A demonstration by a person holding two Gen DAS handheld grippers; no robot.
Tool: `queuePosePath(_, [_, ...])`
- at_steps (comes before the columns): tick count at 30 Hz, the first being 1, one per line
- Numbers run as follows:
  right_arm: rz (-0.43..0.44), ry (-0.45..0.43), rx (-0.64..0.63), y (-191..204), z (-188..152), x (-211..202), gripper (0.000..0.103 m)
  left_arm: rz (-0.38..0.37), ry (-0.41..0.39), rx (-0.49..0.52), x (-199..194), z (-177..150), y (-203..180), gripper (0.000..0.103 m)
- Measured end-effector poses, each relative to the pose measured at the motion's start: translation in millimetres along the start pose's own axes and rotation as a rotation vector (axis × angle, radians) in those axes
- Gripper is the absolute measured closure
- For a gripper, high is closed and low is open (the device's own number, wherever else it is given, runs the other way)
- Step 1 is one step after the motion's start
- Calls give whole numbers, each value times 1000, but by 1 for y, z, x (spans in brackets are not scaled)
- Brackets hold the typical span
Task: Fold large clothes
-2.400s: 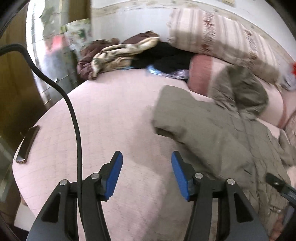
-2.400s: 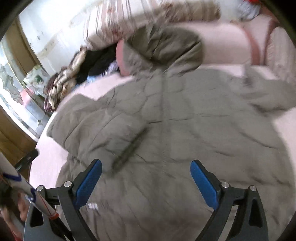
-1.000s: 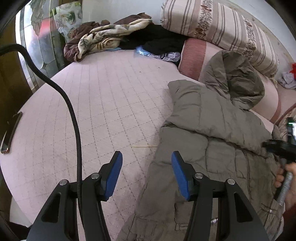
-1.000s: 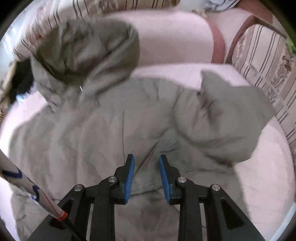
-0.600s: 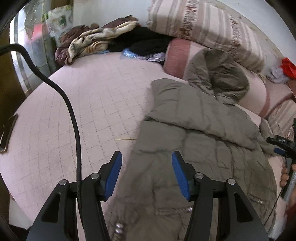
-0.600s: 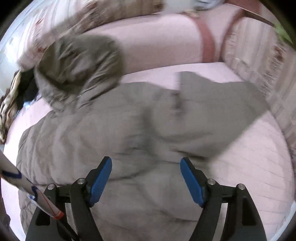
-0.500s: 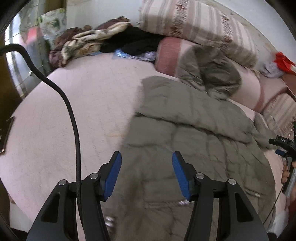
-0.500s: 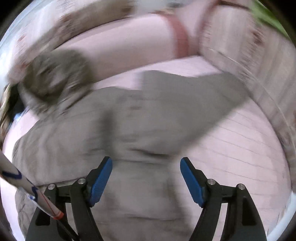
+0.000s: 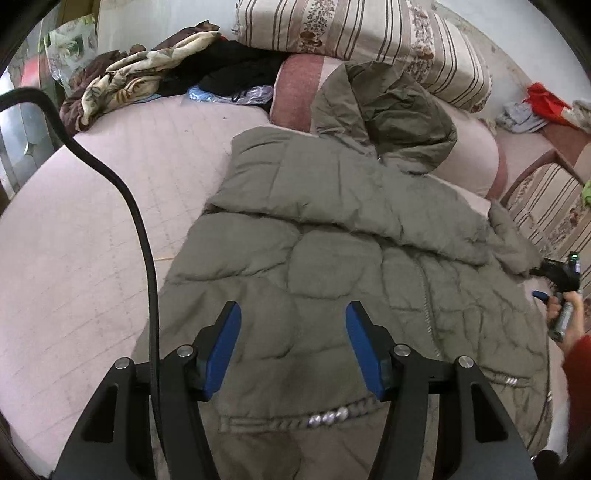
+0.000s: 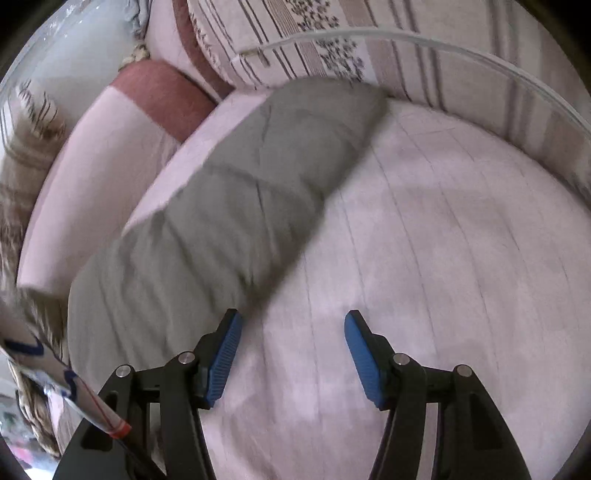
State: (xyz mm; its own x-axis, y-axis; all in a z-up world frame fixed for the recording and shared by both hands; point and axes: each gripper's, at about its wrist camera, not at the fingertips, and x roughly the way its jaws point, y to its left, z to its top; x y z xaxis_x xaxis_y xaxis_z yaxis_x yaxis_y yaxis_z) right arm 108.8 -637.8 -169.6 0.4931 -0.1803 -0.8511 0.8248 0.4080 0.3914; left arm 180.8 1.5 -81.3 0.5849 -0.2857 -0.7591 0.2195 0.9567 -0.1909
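An olive quilted hooded jacket (image 9: 332, 258) lies spread on the pink bed (image 9: 92, 221), hood (image 9: 384, 110) up against a pink bolster. One sleeve is folded across its chest. My left gripper (image 9: 291, 314) hovers open over the jacket's lower body, above a row of snaps, with nothing gripped. The right gripper (image 9: 535, 283) shows at the jacket's right edge, held by a hand. In the right wrist view the other sleeve (image 10: 240, 206) stretches diagonally over the bed. My right gripper (image 10: 291, 317) is above bare sheet beside that sleeve, its jaws closing with nothing between them.
Striped pillows (image 9: 351, 33) and a pink bolster (image 9: 469, 155) line the bed's far side. A heap of clothes (image 9: 147, 74) lies at the back left. A black cable (image 9: 144, 240) hangs past my left gripper. A striped cushioned rim (image 10: 461, 62) borders the bed beyond the sleeve.
The left gripper slid from the bare sheet over the jacket's lower body. The right gripper opened from nearly shut and swung off the jacket's body to the outstretched sleeve.
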Motion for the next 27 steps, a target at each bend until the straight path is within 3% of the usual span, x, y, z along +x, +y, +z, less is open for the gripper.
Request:
queuePosePath(6, [9, -42, 75, -4, 43, 27, 41, 15, -39, 67, 5, 1, -12, 42])
queuePosePath(7, [-40, -45, 51, 1, 50, 30, 58, 17, -23, 73, 10, 0, -14, 42])
queuePosePath(8, [-87, -49, 21, 7, 52, 27, 82, 14, -11, 71, 13, 0, -14, 42])
queuePosePath(10, [-95, -65, -26, 21, 58, 12, 91, 7, 22, 53, 19, -1, -14, 42])
queuePosePath(15, [-159, -205, -258, 87, 55, -64, 94, 15, -1, 36, 6, 2, -9, 42])
queuePosePath(21, [-68, -343, -571, 211, -5, -169, 94, 57, -57, -56, -25, 17, 23, 42])
queuePosePath(24, [51, -336, -693, 273, -58, -206, 94, 184, -105, -112, -40, 28, 53, 42])
queuePosePath(27, [158, -244, -821, 323, -131, -218, 94, 298, -153, -168, -51, 34, 80, 42])
